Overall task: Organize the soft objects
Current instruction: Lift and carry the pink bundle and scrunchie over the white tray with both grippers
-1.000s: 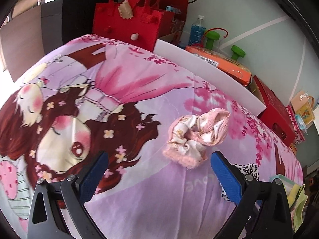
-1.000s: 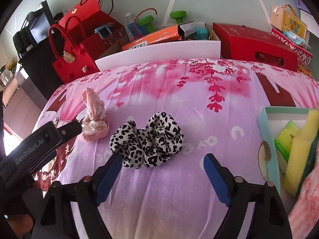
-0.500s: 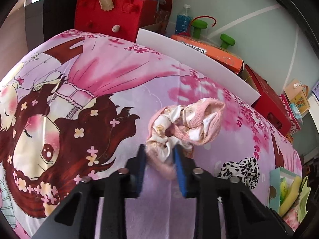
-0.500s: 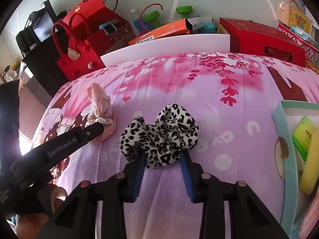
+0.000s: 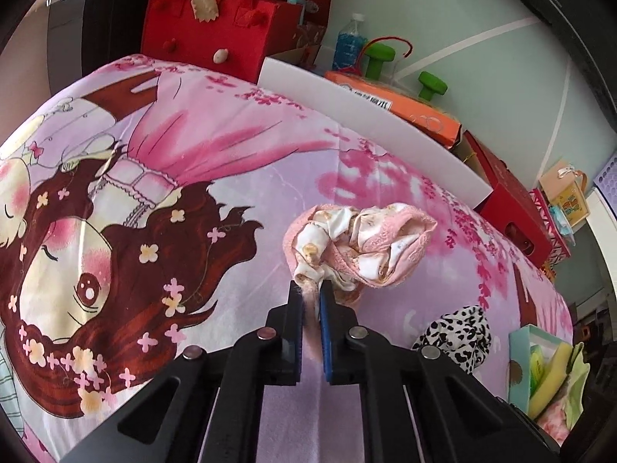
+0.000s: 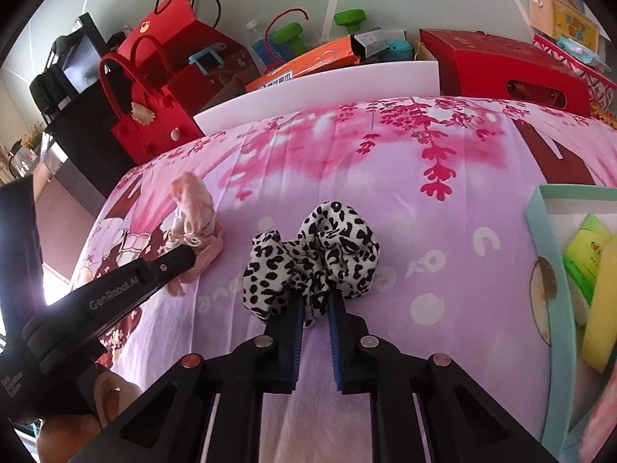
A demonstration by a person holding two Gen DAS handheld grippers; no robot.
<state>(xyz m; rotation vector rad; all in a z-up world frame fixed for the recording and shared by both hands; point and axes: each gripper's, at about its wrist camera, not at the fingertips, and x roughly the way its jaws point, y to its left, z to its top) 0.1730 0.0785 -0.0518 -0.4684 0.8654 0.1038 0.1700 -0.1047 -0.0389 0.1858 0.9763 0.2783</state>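
Note:
A pink and cream scrunchie lies on the pink cartoon bedspread. My left gripper is closing on its near edge, with pink fabric pinched between the blue pads. The right wrist view shows the same scrunchie at the tip of the left gripper. A black-and-white leopard scrunchie sits mid-bed. My right gripper is closing on its near fold, the pads pressing the fabric. The leopard scrunchie also appears at the lower right of the left wrist view.
A teal-rimmed box holding yellow sponges and packets sits at the bed's right edge. Behind the bed stand a white foam board, a red felt bag, an orange carton and a red box. A hand holds the left gripper.
Both grippers went from wide open to closed on fabric: the left on the pink scrunchie, the right on the leopard one. Both views have shifted slightly closer to the scrunchies.

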